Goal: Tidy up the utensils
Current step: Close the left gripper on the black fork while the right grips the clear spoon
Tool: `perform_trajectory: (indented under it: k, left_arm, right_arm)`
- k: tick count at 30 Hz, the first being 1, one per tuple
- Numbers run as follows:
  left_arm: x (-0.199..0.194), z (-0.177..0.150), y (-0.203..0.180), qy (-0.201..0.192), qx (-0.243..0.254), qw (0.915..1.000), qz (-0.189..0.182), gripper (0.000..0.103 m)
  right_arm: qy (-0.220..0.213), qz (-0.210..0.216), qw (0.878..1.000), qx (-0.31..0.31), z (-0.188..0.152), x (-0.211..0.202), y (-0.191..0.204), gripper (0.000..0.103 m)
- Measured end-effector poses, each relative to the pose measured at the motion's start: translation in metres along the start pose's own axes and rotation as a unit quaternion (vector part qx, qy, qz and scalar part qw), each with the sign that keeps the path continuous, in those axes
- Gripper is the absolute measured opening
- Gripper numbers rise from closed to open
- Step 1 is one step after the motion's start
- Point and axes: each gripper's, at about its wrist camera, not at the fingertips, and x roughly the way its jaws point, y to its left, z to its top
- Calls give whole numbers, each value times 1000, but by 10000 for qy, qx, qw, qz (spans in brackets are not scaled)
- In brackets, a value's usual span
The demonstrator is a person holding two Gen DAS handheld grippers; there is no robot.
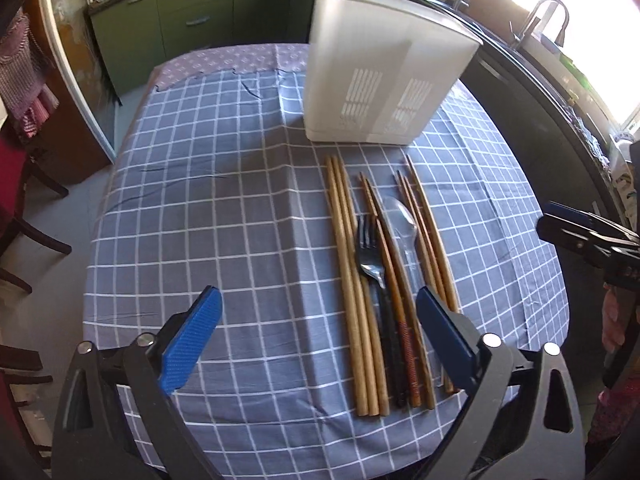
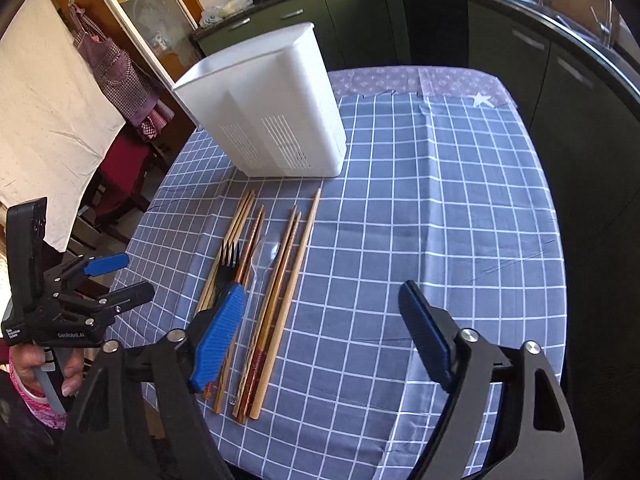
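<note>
Both grippers hover open and empty over a table laid with utensils.

The table (image 1: 224, 208), under a blue checked cloth, fills the centre of both views. A white slotted utensil holder (image 1: 380, 76) stands upright toward the upper middle of the left view and the upper left of the right view. Just below it, a row of wooden chopsticks (image 1: 352, 280) lies side by side, reaching down toward the lower centre. Among them lie a black fork (image 1: 370, 256) and a clear plastic spoon (image 1: 402, 220). The left gripper (image 1: 318, 338) has its blue fingers (image 1: 192, 340) spread wide, holding nothing; the right gripper (image 2: 322, 332) likewise has its fingers apart and bare above the cloth.
</note>
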Motion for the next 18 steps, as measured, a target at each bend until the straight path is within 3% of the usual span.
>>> perform_trajectory:
  k: [3,7,9,11,15,18]
  left_arm:
    - [13,2,-15,395,64,9991,-173,67]
    - [30,3,-24,905,-20,9955,-264,43]
    - [39,4,-28,1050,-38,9941,-269,26]
    - [43,5,-33,1109,17,9935,-259,17]
    - [50,7,-41,1220,69,9922,-229,8]
    - [56,8,-43,1294,55,9914,-173,7]
  right_arm:
    - [237,-109,9996,114,4,14,-7,58]
    - [508,110,9982,315,4,24,-16,58]
    - [545,270,9978,279,4,25,-16,58]
    - [499,262,9982,192,3,24,-15,58]
    - [420,311,9984,213,5,21,-18,58]
    - [386,296,9987,180,5,17,-19,58]
